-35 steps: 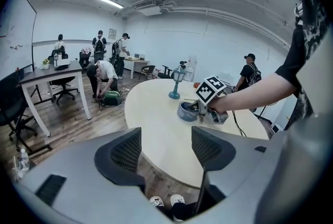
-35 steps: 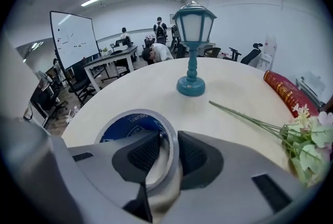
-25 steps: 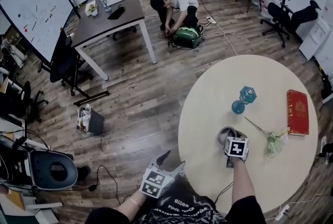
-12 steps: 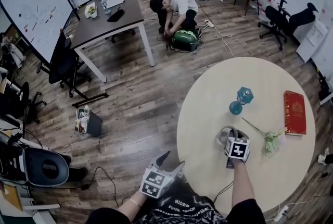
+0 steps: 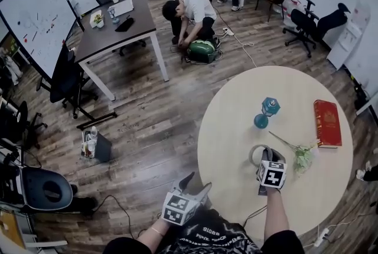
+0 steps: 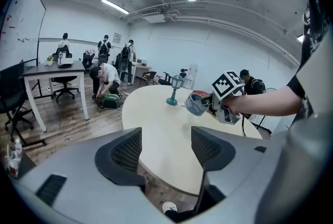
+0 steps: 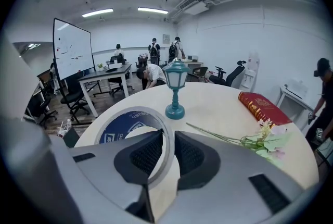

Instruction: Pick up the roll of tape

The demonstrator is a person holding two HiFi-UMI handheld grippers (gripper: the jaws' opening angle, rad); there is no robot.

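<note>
The right gripper [image 7: 167, 150] pinches the wall of the grey roll of tape with a blue inner face [image 7: 118, 126], one jaw inside the ring and one outside, just above the round pale table [image 5: 236, 111]. Lifting it well likely calls for a firm pinch and a straight rise, clear of the teal lantern ornament [image 7: 176, 87]. The left gripper [image 6: 166, 150] hangs off the table's edge, jaws apart and empty.

We see a round table [image 5: 236, 129] on our R side. Far R on it lies the book [image 5: 326, 123]. The lamp [image 5: 266, 112] stands L of the book. The flower [image 5: 301, 155] lies btw them, closer to us. The roll of tape [image 5: 253, 155] is just L of the flower, its ring wall btw the jaws of the right gripper [image 5: 267, 157]. The left gripper [image 5: 198, 183] is off the table's L edge, nr us. A desk [image 5: 112, 25] stands far back L.
</note>
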